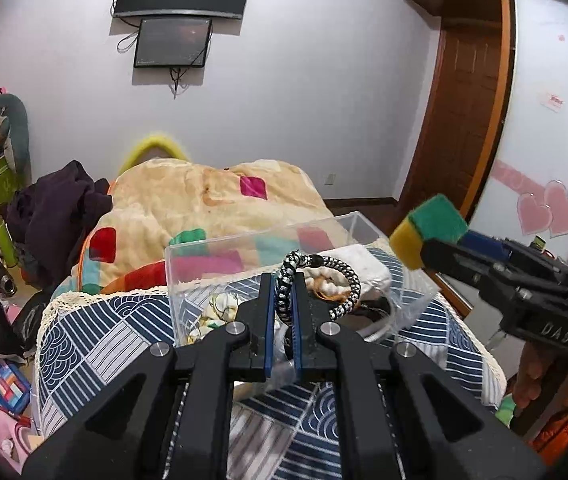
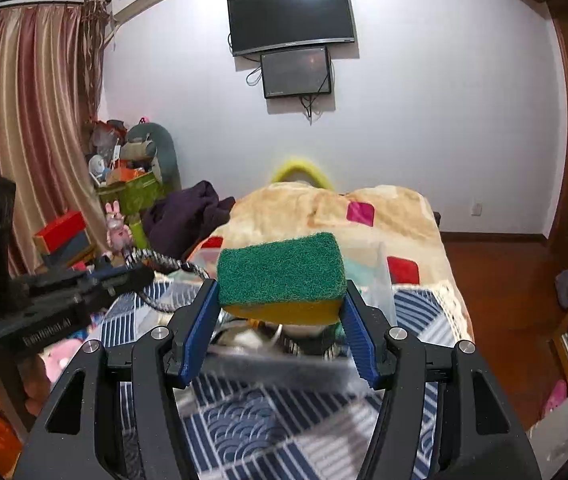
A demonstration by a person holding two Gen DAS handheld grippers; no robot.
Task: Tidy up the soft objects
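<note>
My left gripper [image 1: 285, 280] is shut on a black-and-white braided rope loop [image 1: 323, 276] and holds it above a clear plastic box [image 1: 244, 244] on the bed. The box holds several soft items, among them a white cloth [image 1: 363, 268] and a patterned fabric piece [image 1: 220, 308]. My right gripper [image 2: 282, 300] is shut on a green-and-yellow sponge [image 2: 280, 272] and holds it over the box [image 2: 379, 280]. The sponge also shows in the left wrist view [image 1: 427, 232], right of the box. The rope shows in the right wrist view [image 2: 152, 258] at the left.
The box stands on a blue-and-white patterned bedspread [image 1: 96, 340]. A beige blanket with coloured squares [image 1: 204, 200] and a dark purple garment [image 1: 60, 208] lie beyond. Toys and boxes [image 2: 124, 176] crowd the left floor. A wooden door [image 1: 459, 120] is at the right.
</note>
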